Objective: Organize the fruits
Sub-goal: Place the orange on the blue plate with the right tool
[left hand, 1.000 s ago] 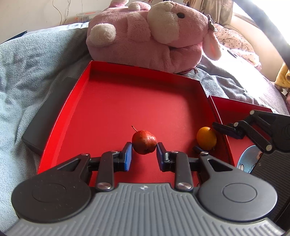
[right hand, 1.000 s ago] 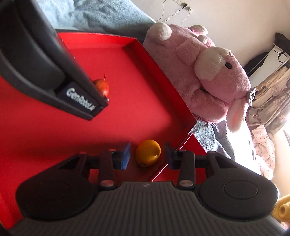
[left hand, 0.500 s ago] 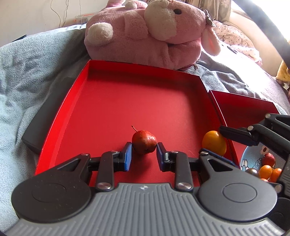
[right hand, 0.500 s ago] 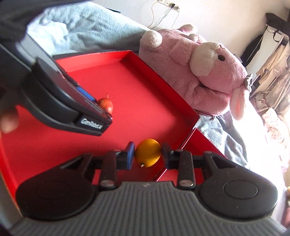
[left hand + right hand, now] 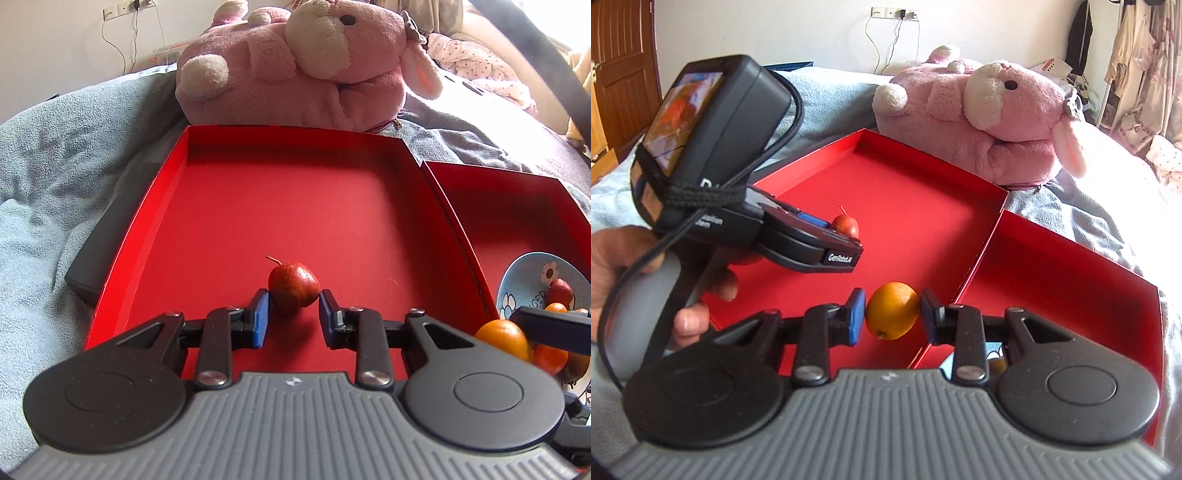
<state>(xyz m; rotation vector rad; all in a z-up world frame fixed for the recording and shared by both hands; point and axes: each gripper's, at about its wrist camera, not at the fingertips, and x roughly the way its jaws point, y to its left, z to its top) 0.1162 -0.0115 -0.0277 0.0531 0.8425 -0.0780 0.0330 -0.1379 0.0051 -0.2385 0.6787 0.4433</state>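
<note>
- Our left gripper [image 5: 294, 314] sits low over the near part of the large red tray [image 5: 236, 206], its jaws parted around a small red pear [image 5: 293, 283].
- The pear rests on the tray floor with its stem pointing far-left; the right jaw looks to be touching it, while we cannot tell whether the left jaw makes contact.
- Our right gripper [image 5: 892, 317] has its jaws closed on an orange fruit [image 5: 892, 310], one pad pressed to each side of it.
- In the right wrist view the orange fruit hangs above the near right edge of the large tray, beside the wall it shares with the smaller red tray [image 5: 1071, 280] on the right.
- In the left wrist view a blue patterned bowl [image 5: 524, 280] stands in the near part of the smaller tray, with several small orange and red fruits [image 5: 559, 291] in it; the held orange fruit shows just in front of that bowl.
- Both trays lie on a bed covered with a grey-blue blanket [image 5: 55, 184].
- A pink plush toy [image 5: 306, 62] lies on the blanket against the far edge of the large tray.
- A dark flat object [image 5: 110, 229] lies just beside the left wall of the large tray.
- In the right wrist view our left hand [image 5: 613, 266] wraps the handle of the left gripper.
</note>
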